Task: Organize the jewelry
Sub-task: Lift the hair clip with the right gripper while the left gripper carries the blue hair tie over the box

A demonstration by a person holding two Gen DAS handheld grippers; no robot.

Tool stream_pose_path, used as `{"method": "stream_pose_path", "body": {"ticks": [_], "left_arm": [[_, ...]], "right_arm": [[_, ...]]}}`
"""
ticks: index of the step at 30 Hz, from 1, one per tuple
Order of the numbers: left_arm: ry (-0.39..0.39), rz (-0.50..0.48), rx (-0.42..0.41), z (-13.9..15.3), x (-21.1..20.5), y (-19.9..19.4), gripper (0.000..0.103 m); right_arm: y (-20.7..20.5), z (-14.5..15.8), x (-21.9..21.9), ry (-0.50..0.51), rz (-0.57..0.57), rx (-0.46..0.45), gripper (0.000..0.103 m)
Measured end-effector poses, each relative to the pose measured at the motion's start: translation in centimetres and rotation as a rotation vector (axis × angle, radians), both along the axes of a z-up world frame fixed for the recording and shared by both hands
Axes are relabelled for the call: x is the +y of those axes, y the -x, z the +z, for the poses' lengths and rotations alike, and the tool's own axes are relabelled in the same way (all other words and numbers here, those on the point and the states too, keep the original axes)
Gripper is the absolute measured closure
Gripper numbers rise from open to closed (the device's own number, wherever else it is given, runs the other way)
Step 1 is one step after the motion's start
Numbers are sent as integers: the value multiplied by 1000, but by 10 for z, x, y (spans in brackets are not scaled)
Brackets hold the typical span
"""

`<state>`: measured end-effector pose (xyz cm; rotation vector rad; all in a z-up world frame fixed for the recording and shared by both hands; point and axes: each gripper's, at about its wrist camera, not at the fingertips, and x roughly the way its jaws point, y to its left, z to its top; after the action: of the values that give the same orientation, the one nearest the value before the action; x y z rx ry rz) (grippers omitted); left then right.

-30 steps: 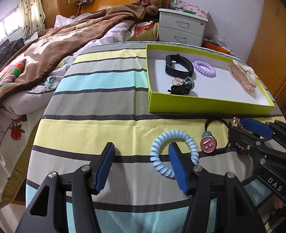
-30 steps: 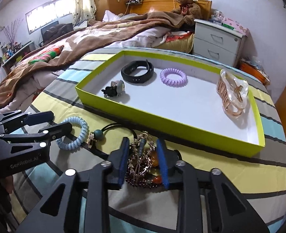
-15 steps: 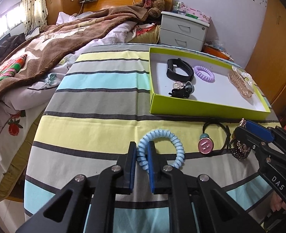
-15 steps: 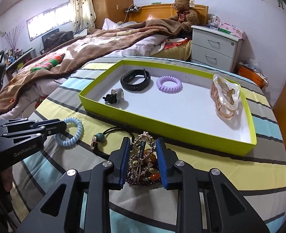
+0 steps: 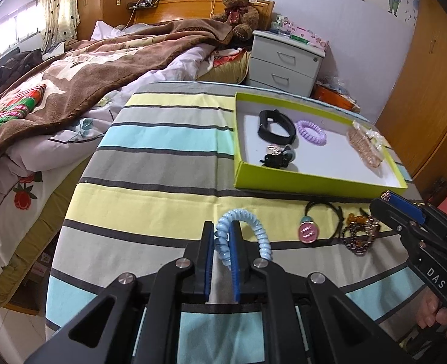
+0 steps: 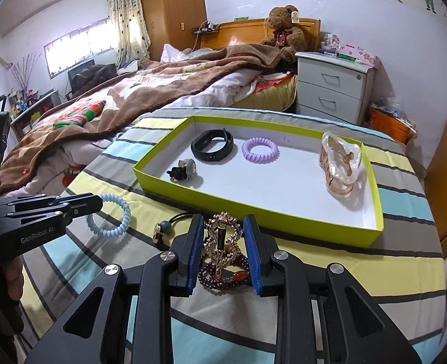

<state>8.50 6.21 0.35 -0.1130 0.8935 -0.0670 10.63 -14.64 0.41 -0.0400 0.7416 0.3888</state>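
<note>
Two grippers are working at the near edge of the striped table (image 5: pixel 162 163), and the change is on the left: the left gripper (image 5: pixel 221 244), which a second ago straddled the pale blue coil hair tie (image 5: pixel 247 227) with its jaws wide, has since closed and now pinches one side of the loop between its blue pads, the tie tilted up with the rest of the loop hanging free to the right. Next along lie a black hair tie with a pink charm (image 5: pixel 309 232), untouched, then the beaded bracelets (image 6: pixel 223 257), which the right gripper (image 6: pixel 223 244) has kept clamped between its narrowly parted jaws. Beyond both sits the green tray (image 6: pixel 253 209), already holding four pieces. Both grips look ready to carry across.
</note>
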Motion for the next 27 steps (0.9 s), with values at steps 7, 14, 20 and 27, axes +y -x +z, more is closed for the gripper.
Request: {"method": "stream_pose_path", "body": {"ticks": [7,14,20,27], "left_arm": [[24,-15,-15,9,-1,4,93],[24,-31,-48,25,-9,4,93],[42,-54,-69,37,-17,-2,93],[63,-80,-84,49,-29,-19,93]], "right_arm": [[5,8,-5,-15,-8,-22,75],[6,17,-13,-25,-23,-38,75],[2,25,-19,-28,-35,-48,75],[-8,33,-27,-23,-55,-55,75]]}}
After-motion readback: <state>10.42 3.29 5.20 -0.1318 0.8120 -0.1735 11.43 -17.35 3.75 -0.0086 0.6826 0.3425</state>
